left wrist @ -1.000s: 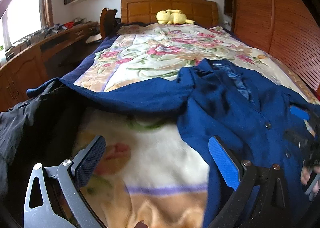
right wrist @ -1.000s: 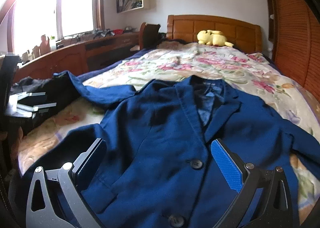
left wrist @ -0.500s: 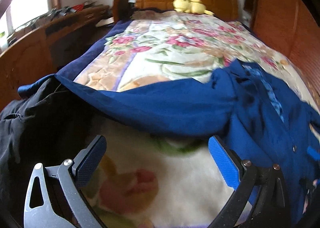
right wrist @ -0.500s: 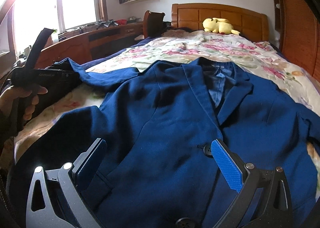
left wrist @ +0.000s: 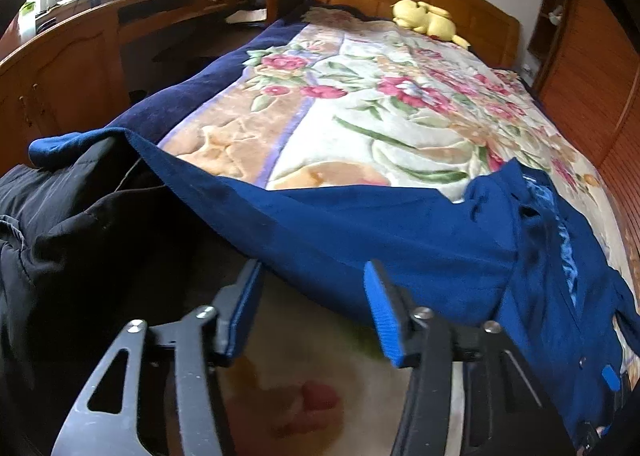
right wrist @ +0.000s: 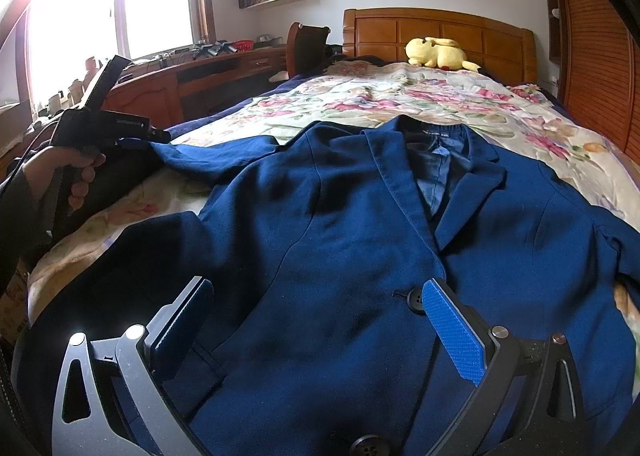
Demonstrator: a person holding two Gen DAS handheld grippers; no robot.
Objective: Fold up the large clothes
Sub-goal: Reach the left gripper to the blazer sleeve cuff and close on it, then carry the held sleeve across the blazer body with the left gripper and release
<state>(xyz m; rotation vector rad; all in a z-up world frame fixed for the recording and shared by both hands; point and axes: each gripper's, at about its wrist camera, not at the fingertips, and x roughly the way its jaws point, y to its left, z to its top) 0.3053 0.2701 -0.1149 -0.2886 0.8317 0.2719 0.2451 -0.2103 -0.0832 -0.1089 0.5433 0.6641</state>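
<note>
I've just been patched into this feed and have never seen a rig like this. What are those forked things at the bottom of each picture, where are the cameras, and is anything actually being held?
There is no robot arm here. A person holds a two-finger gripper in each hand, and each carries a fisheye camera looking along its fingers. The left-wrist view shows the left gripper; the right-wrist view shows the right gripper, plus the person's left hand at the side. A navy blazer lies face up on the floral blanket, one sleeve stretched toward a black garment. A yellow plush toy sits by the headboard. The left jaws are closing around the sleeve's edge but not yet pressing it; the right gripper hovers open, holding nothing.
</note>
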